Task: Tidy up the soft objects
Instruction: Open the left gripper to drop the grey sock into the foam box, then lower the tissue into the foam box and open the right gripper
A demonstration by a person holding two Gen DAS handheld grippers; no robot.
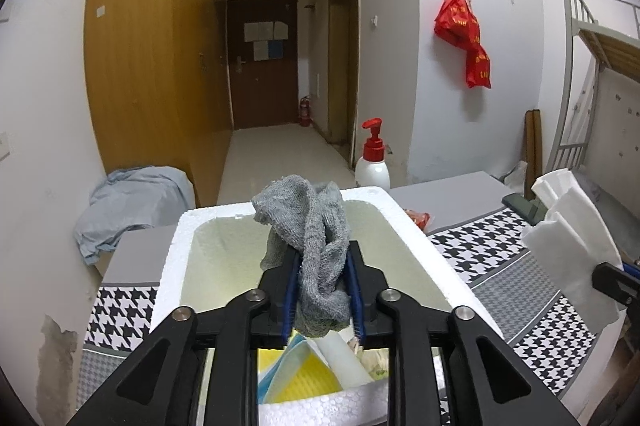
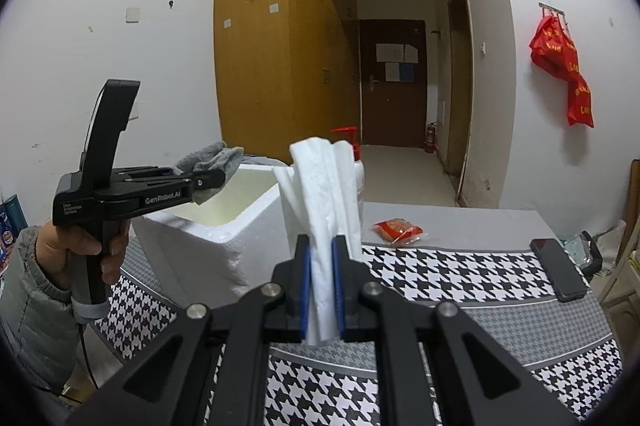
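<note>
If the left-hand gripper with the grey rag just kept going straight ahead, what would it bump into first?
Probably the far wall of the white foam box. The left gripper, shut on the grey cloth, points across the box's open top toward that rim. If it clears the rim, the pump bottle stands just behind; depth is unclear.

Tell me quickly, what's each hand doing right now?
Left tool shut on grey cloth, held over the open foam box. Right tool shut on white tissue, beside the box. Nothing blocking the box opening.

We see our right hand-held gripper (image 2: 320, 266) pinching a white tissue (image 2: 320, 194) upright, while our left hand-held gripper (image 2: 208, 182) holds a grey cloth (image 2: 212, 156) above the foam box (image 2: 208, 230).
</note>
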